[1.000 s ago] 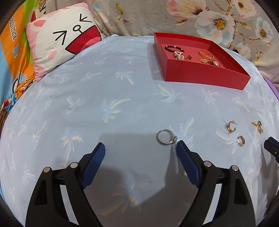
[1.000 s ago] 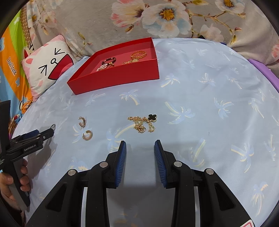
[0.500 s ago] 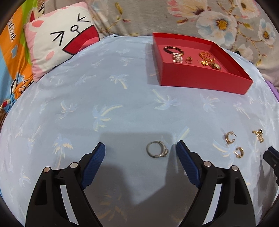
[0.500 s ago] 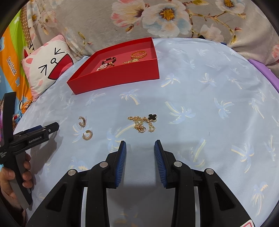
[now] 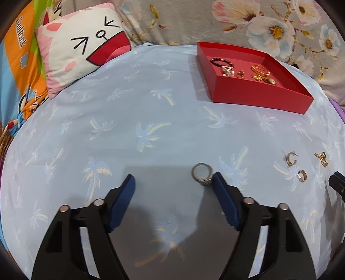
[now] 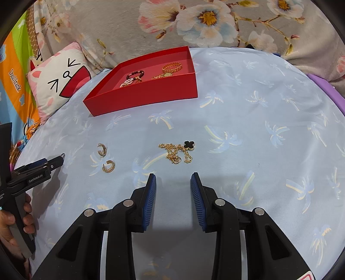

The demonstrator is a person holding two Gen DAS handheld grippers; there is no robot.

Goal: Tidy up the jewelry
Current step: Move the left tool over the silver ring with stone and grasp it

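Note:
A silver ring (image 5: 202, 175) lies on the blue cloth just off the inner tip of my left gripper's right finger. My left gripper (image 5: 173, 179) is wide open and empty. Two gold hoop earrings (image 5: 291, 159) (image 5: 301, 175) lie to its right; they also show in the right wrist view (image 6: 102, 149) (image 6: 108, 166). A gold chain with a black clover charm (image 6: 177, 150) lies just ahead of my right gripper (image 6: 172, 178), which is open and empty. The red tray (image 5: 254, 98) (image 6: 142, 97) at the back holds bracelets and small gold pieces.
A cat-face pillow (image 5: 79, 53) lies at the back left, against a floral blanket (image 6: 204, 19). The left gripper's tool and the hand holding it (image 6: 28, 178) show at the right wrist view's left edge. A purple edge (image 6: 327, 86) borders the cloth on the right.
My left gripper has shifted about over the cloth; the ring now sits close to its right fingertip again, as one second ago. The right gripper has not moved.

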